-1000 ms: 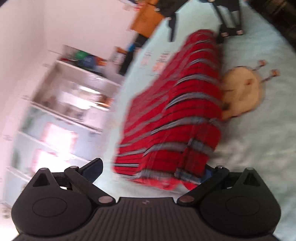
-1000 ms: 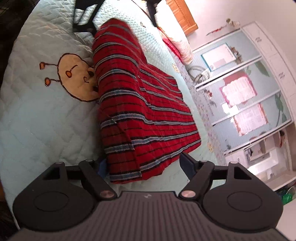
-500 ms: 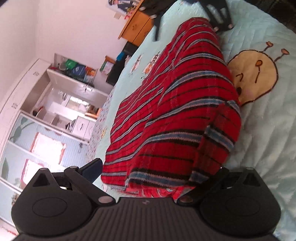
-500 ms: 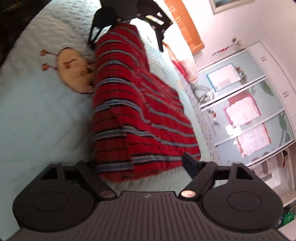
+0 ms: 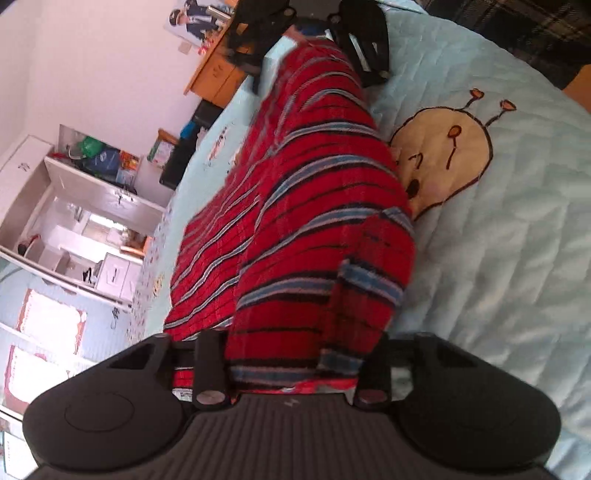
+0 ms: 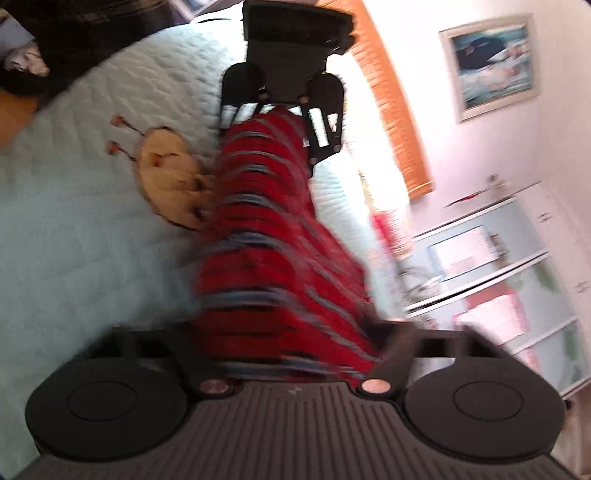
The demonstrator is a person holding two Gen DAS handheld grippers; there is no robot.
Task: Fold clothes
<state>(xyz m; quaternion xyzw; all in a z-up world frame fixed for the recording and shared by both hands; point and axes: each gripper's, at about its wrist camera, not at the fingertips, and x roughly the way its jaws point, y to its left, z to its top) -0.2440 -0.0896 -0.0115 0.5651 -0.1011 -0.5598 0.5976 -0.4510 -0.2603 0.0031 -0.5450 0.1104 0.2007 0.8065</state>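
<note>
A red sweater [image 5: 295,206] with blue and black stripes lies lengthwise on a pale blue quilt [image 5: 517,258]. My left gripper [image 5: 291,343] is at its near end, jaws closing, with the bunched hem filling the gap between them. At the far end of that view is my right gripper [image 5: 314,40]. The right wrist view is blurred: my right gripper [image 6: 291,343] has its jaws closing with the sweater [image 6: 266,229] between them. Opposite it, the left gripper [image 6: 282,110] pinches the other end. The cloth runs between them as a narrow ridge.
A tan bug appliqué [image 5: 443,158] is stitched into the quilt beside the sweater. White cupboards [image 5: 74,206] and a wooden dresser [image 5: 218,77] stand past the bed's edge. Dark plaid fabric [image 5: 517,29] lies at the far corner. A framed picture [image 6: 491,62] hangs on the wall.
Both grippers' jaws went from wide apart to narrowed onto the sweater's ends. The sweater, flat and broad before, is now drawn into a narrower raised ridge. Both views have tilted.
</note>
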